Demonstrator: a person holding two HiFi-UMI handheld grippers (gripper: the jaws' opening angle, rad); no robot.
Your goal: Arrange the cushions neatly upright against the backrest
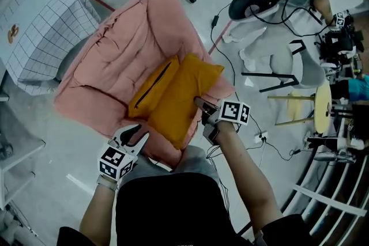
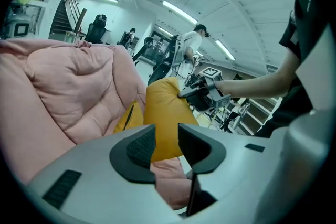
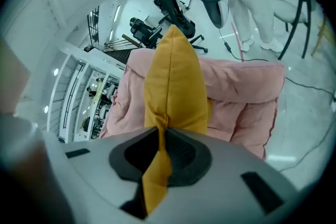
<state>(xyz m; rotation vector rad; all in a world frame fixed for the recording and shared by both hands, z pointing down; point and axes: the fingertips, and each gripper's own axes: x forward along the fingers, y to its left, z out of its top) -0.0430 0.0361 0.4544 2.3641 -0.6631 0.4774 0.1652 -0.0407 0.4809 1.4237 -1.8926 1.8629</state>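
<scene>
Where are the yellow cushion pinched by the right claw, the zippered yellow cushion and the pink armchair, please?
Pinched yellow cushion (image 1: 184, 99), head view, middle of its face.
Zippered yellow cushion (image 1: 161, 84), head view, fabric right of the zipper.
Pink armchair (image 1: 124, 46), head view, quilted padding.

Matt mustard cloth cushion (image 1: 185, 102), soft quilted pink sofa (image 1: 115, 60), ribbed black fingers (image 2: 139, 147)

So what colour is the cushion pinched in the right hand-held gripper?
The cushion is mustard yellow; clearest in the right gripper view.
</scene>
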